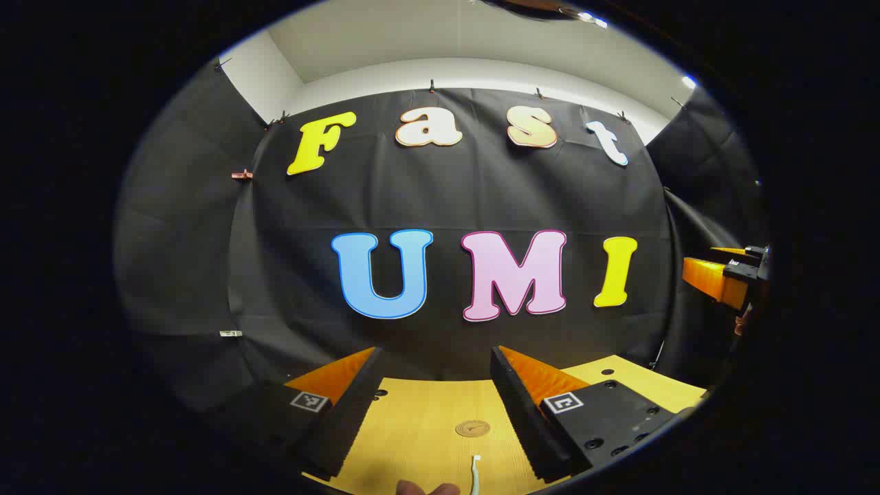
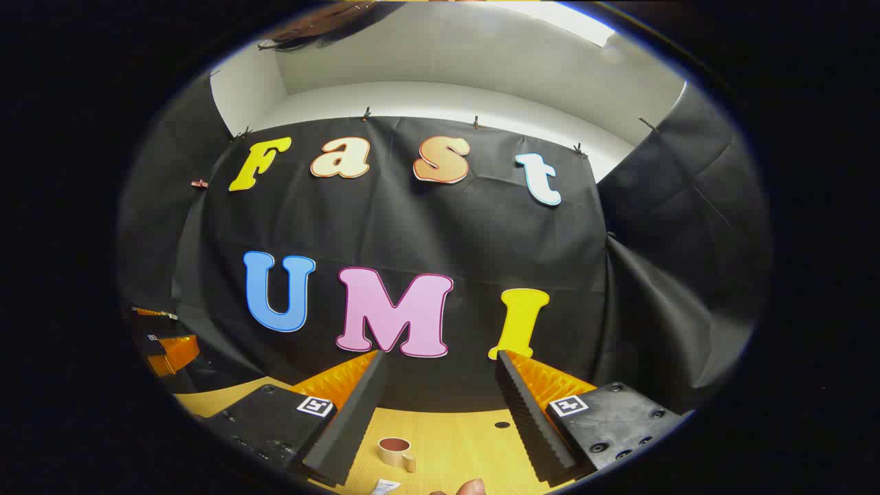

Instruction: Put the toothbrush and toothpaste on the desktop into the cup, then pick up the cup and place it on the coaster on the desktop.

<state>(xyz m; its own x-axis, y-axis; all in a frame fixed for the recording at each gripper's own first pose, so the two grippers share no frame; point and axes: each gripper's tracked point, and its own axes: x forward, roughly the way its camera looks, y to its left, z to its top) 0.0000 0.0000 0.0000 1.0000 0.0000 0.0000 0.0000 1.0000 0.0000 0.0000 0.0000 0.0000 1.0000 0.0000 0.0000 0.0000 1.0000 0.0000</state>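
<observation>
Bright overhead light, fisheye-warped edges

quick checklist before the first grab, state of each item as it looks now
1. Left gripper open, nothing between its fingers: ok.
2. Right gripper open, nothing held: ok.
3. Cup upright on the desktop, mouth up, between the right gripper's fingers in view: ok.
4. Coaster flat on the desktop, nothing on it: ok.
5. Toothbrush visible only by its end at the view's bottom: cannot tell how it lies.
6. Toothpaste located: cannot tell.
</observation>
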